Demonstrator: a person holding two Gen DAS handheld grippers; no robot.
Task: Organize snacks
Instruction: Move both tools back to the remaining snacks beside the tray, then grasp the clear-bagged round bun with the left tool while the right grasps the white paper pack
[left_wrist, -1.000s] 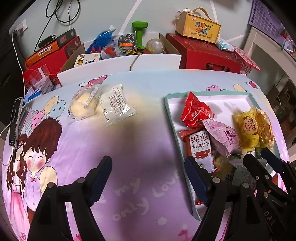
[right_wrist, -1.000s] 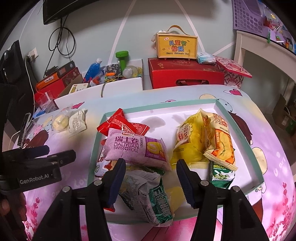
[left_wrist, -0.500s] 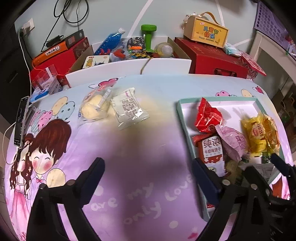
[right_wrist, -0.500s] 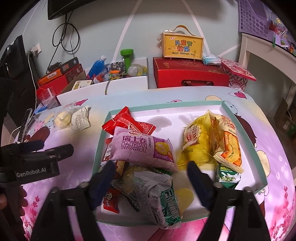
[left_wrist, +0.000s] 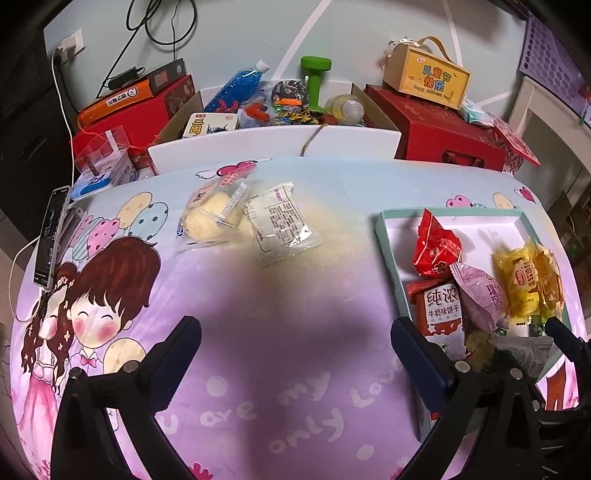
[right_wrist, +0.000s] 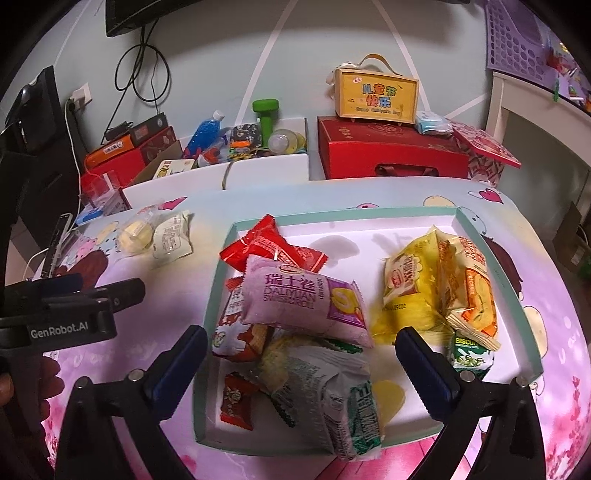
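Sorting snacks: I think most of the job is done, since most packs already sit in the tray (right_wrist: 480, 236).
Left tongs: my left gripper (left_wrist: 295, 343) has its jaws opening, now very wide, with nothing between them, only the pink cloth (left_wrist: 258, 369). I judge it is free so it can go for a new pack.
Right tongs: my right gripper (right_wrist: 301, 350) is opening too, wide over the tray. The grey-green pack (right_wrist: 332, 391) lies below, between the jaws, but the pads do not press it.
Packs left out: the yellow cake pack (left_wrist: 212, 218) and the white pack (left_wrist: 282, 225) lie touching on the cloth, at 11 and 12 o'clock from my left tongs, well apart from the tray.
Tray pile: the purple roll pack (right_wrist: 303, 301) rests on top of red packs (right_wrist: 266, 243), at 12 o'clock from my right tongs. The yellow packs (right_wrist: 413, 280) sit at 1 o'clock.
Next, I guess: reach my left tongs to the two loose packs.
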